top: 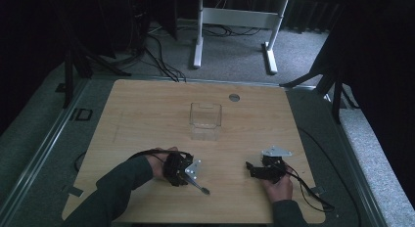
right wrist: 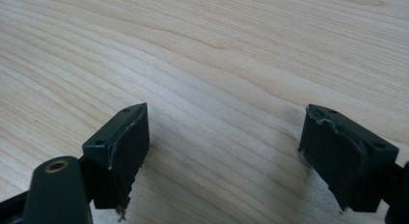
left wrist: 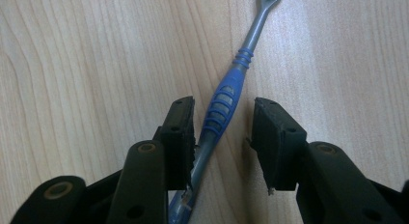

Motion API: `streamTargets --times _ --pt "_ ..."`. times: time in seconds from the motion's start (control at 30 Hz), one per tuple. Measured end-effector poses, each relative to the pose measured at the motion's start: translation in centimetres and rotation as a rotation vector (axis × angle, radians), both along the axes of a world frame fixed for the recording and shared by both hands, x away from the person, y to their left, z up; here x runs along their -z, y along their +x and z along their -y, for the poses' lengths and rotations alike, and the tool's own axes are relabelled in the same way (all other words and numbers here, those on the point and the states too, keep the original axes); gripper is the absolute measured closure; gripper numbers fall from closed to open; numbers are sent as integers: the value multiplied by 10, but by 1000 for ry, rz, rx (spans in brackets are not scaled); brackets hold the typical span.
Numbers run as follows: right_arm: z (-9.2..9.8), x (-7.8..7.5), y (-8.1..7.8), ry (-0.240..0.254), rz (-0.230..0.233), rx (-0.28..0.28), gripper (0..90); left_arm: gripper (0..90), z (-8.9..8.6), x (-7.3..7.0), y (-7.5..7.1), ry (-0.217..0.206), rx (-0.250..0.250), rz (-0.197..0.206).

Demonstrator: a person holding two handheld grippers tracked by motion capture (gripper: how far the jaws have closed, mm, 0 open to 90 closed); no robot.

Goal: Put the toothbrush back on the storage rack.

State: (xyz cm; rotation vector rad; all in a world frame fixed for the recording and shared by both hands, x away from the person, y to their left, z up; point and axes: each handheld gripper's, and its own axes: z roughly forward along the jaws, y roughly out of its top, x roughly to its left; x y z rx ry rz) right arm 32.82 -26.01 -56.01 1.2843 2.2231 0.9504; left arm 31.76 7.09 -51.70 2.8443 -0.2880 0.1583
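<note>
A blue and grey toothbrush (left wrist: 223,101) lies flat on the wooden table (left wrist: 87,64), its head pointing away from me. My left gripper (left wrist: 224,108) stands open astride the handle: the left pad (left wrist: 179,132) is close against it and the right pad (left wrist: 270,137) stands clear. In the high view the left gripper (top: 188,179) is at the near left of the table (top: 147,114), with the toothbrush (top: 200,188) sticking out toward the near edge. My right gripper (right wrist: 226,115) is open over bare wood, and the high view places this right gripper (top: 250,169) at the near right.
A clear plastic box (top: 205,117) stands at the table's middle, toward the far side. A small grey round disc (top: 234,97) is set in the tabletop near the far edge. Cables trail from both grippers. White desk legs (top: 198,36) stand on the carpet beyond.
</note>
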Motion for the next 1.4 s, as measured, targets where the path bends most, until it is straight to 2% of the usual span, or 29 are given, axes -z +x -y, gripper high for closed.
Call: streamTargets --times 0.07,0.17,0.57,0.97,1.17,1.4 --pt "0 0 0 0 0 0 177 618 0 1 1 6 8 5" --pt "0 0 0 0 0 0 177 624 0 1 2 7 6 -17" --pt "0 0 0 0 0 0 177 645 3 2 8 36 5 -41" --pt "0 0 0 0 0 0 177 674 7 3 15 52 -7 -124" --pt "0 0 0 0 0 0 177 692 6 3 18 42 -9 -140" --pt "0 0 0 0 0 0 177 758 9 3 15 40 9 -127"
